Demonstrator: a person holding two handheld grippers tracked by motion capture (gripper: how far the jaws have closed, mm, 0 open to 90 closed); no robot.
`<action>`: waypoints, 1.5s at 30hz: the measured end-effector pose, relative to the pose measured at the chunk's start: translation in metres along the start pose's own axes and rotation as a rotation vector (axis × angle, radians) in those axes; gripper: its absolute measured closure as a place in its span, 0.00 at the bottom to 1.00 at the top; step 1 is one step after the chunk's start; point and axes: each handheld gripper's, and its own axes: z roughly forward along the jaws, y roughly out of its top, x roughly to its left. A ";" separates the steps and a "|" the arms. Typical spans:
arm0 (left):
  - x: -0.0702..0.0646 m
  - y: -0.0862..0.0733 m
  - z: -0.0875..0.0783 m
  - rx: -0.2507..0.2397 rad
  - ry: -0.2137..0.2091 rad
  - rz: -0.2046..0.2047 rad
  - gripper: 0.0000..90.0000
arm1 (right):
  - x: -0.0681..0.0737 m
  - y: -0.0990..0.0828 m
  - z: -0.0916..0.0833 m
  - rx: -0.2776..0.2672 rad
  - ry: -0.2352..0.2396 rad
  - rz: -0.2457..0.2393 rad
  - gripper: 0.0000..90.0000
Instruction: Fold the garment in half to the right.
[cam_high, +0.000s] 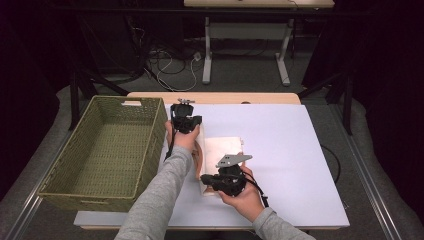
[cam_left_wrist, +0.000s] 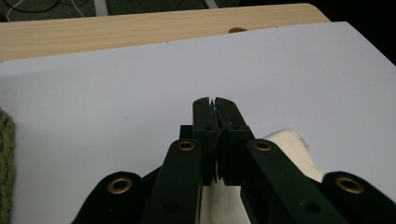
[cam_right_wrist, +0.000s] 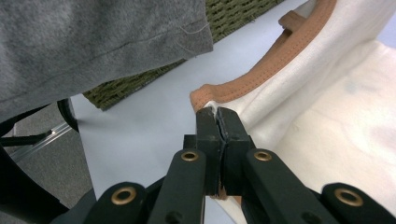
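A green woven basket (cam_high: 107, 150) sits at the left edge of the tabletop (cam_high: 280, 145). Just right of it, the left tool (cam_high: 186, 121) is clamped tight on the far edge of a cream cloth bag (cam_high: 222, 147) with a tan strap (cam_right_wrist: 275, 60). The right tool (cam_high: 222, 181) pinches the bag's near edge by the strap, jaws fully closed.

I saw the counter (cam_high: 280, 130) covered by a pale lavender-white sheet, with a light wood edge (cam_high: 215, 97) showing at its far side. Beyond it stood a second table on white legs (cam_high: 206, 60), with loose cables (cam_high: 170, 65) lying on the grey floor (cam_high: 250, 75) beneath. Dark curtains (cam_high: 385, 60) closed off both sides, and black stand legs (cam_high: 85, 85) rose at left and right. Lighting was dim.
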 end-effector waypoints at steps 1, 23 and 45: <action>-0.002 0.000 0.002 0.000 -0.002 0.003 0.98 | -0.001 -0.001 -0.001 0.005 -0.005 0.004 0.99; -0.019 -0.007 0.036 0.051 -0.014 0.024 0.97 | -0.016 -0.019 -0.009 0.054 -0.035 0.043 0.99; -0.028 -0.012 0.058 0.077 -0.065 0.029 0.97 | -0.022 -0.032 -0.011 0.048 -0.060 0.082 0.99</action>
